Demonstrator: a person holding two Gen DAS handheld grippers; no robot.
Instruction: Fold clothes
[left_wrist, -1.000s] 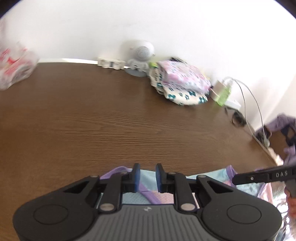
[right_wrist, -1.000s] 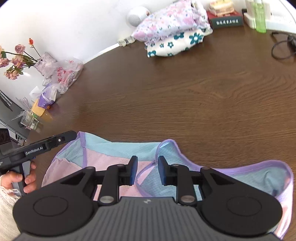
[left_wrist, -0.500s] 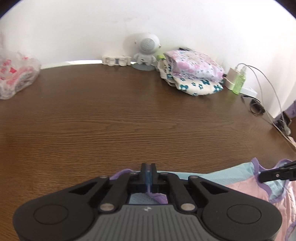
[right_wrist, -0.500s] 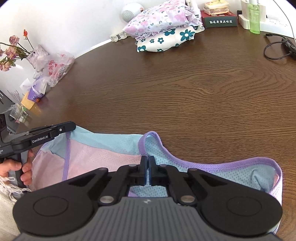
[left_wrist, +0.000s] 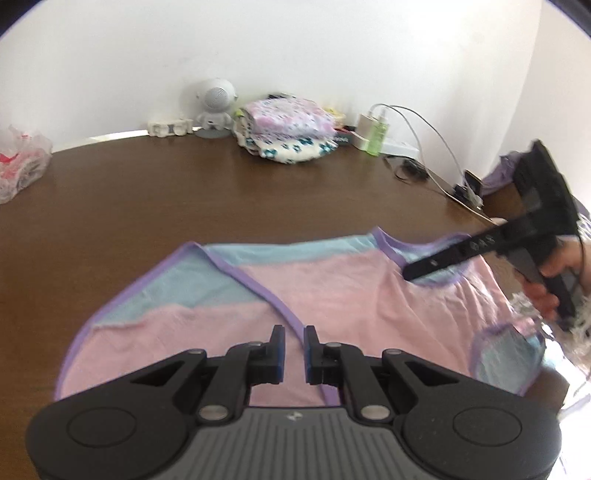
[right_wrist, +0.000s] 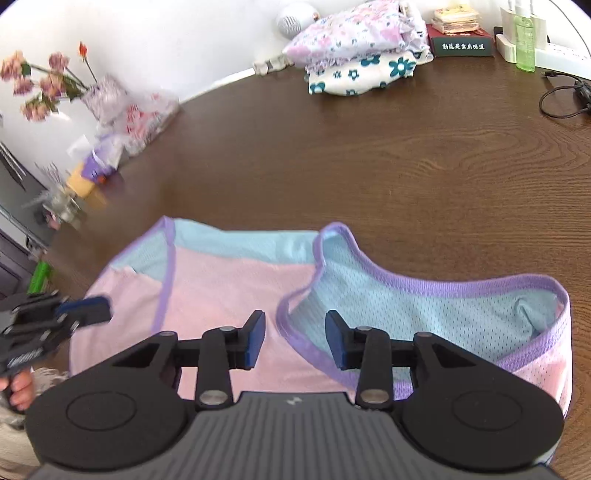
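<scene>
my left tool (left_wrist: 293, 349) and right tool (right_wrist: 294, 341) both hover with jaws opening and nothing gripped over the pink and blue vest (right_wrist: 236, 284) lying flat on the surface (right_wrist: 369, 155), so i should pinch its purple edging squarely before folding.

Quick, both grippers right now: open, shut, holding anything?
Left gripper: jaws opening, narrow gap, above the pink garment, not gripping.
Right gripper: jaws opening, holding nothing.

Left hand-held gripper (left_wrist: 293, 349): black linkage arms, blue pads, silver pivot screws, ribbed grey body; right hand-held gripper (right_wrist: 295, 338) alike.
</scene>
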